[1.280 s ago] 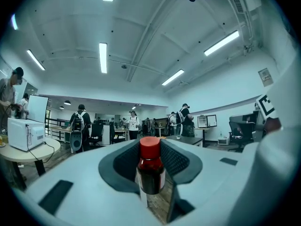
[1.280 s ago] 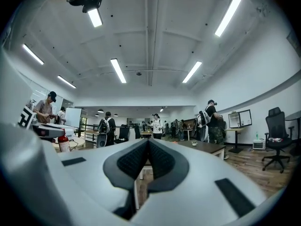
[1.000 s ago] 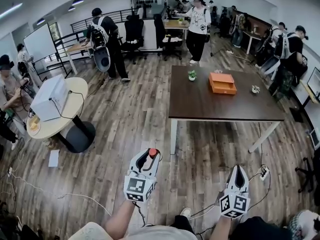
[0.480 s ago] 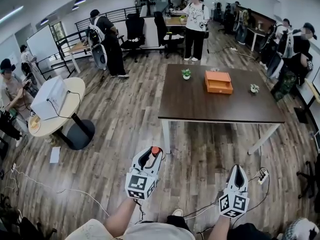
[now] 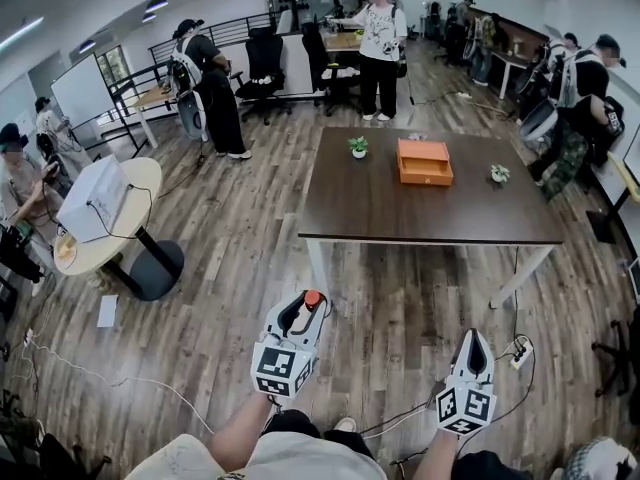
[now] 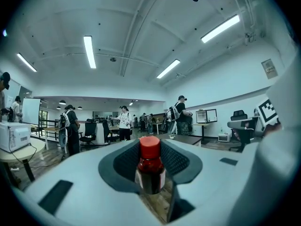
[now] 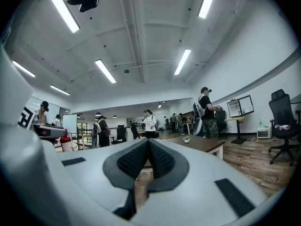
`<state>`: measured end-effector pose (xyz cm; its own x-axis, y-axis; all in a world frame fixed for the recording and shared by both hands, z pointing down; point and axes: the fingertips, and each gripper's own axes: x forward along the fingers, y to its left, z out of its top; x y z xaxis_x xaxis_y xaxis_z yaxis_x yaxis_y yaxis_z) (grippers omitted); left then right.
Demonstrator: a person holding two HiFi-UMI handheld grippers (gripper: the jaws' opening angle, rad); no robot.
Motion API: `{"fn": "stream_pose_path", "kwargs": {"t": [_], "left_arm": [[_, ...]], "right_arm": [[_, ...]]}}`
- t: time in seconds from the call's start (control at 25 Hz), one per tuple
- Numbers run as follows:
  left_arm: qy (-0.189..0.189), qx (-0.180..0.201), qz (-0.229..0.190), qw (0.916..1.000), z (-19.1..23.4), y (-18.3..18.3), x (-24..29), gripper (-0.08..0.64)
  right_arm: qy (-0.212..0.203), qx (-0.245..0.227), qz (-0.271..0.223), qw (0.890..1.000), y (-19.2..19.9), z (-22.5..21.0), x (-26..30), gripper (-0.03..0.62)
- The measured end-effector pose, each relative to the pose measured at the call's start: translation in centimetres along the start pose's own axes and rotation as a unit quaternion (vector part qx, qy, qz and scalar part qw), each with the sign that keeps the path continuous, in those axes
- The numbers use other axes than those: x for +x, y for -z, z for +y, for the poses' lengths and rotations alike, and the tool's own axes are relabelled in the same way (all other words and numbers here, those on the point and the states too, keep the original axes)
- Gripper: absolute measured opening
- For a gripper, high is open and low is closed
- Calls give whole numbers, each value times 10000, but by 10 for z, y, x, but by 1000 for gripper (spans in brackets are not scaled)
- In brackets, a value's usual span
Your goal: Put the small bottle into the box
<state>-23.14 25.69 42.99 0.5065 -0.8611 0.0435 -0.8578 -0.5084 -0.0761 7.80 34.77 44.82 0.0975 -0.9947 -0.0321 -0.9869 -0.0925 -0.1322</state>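
Head view: my left gripper (image 5: 303,309) grips the bottle (image 5: 312,298), jaws part-open; my right gripper (image 5: 474,340) closed, empty; box (image 5: 423,162) on far table (image 5: 420,216).

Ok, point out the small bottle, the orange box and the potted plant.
small bottle (image 6: 150,167): left gripper view, its dark body.
orange box (image 5: 424,158): head view, its top face.
potted plant (image 5: 358,145): head view, its leaves.
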Motion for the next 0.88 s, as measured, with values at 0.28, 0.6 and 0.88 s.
{"fn": "stream_pose_path", "kwargs": {"t": [0.28, 0.6, 0.88], "left_arm": [[208, -1, 97, 9997, -28, 3, 40, 135], [369, -34, 94, 9993, -35, 4, 81, 135], [491, -142, 3, 9987, -29, 9, 125, 135]], "right_arm": [[205, 42, -65, 9998, -4, -37, 9, 1], [276, 0, -73, 9996, -5, -53, 36, 0], [402, -159, -125, 9990, -8, -64, 68, 0]]}}
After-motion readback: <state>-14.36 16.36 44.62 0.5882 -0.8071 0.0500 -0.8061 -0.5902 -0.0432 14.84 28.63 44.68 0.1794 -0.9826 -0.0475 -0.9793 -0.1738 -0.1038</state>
